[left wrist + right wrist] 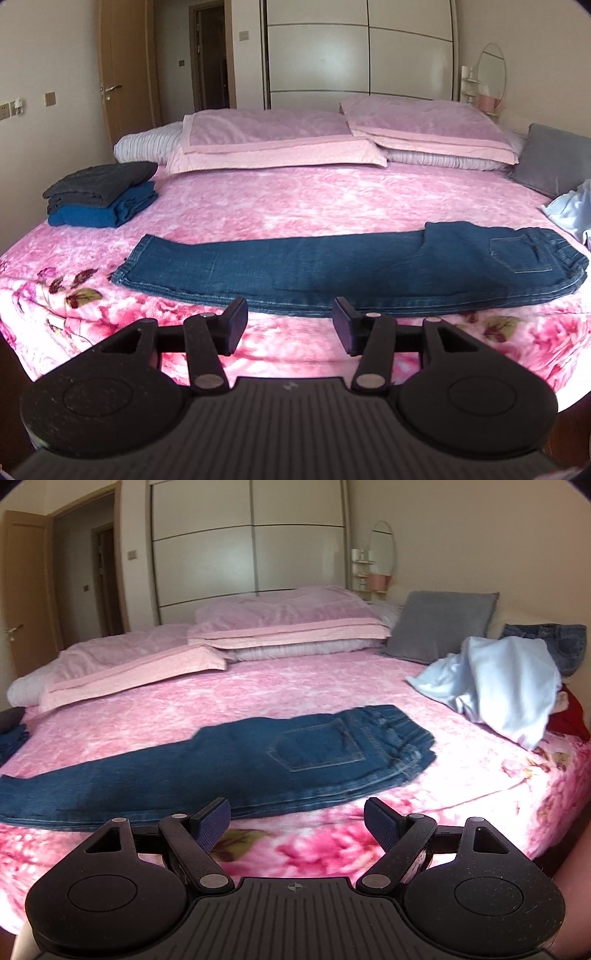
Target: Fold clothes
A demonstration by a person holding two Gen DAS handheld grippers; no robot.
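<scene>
Jeans of dark blue denim point(332, 266), folded lengthwise leg on leg, lie flat on the pink floral blanket point(295, 199) of the bed, long axis running from nine to three o'clock. Through the left wrist camera, the left gripper point(290, 325) hangs just short of the near seam, jaws apart with nothing between them; the hems sit at about ten o'clock, the waistband and back pocket far out toward two o'clock. Through the right wrist camera, the right gripper point(297, 823) also stands open and empty, the waistband point(399, 734) at one o'clock, the legs trailing off to nine. Judging by this, left is nearer the hems, right nearer the waist, for a fold end to end.
</scene>
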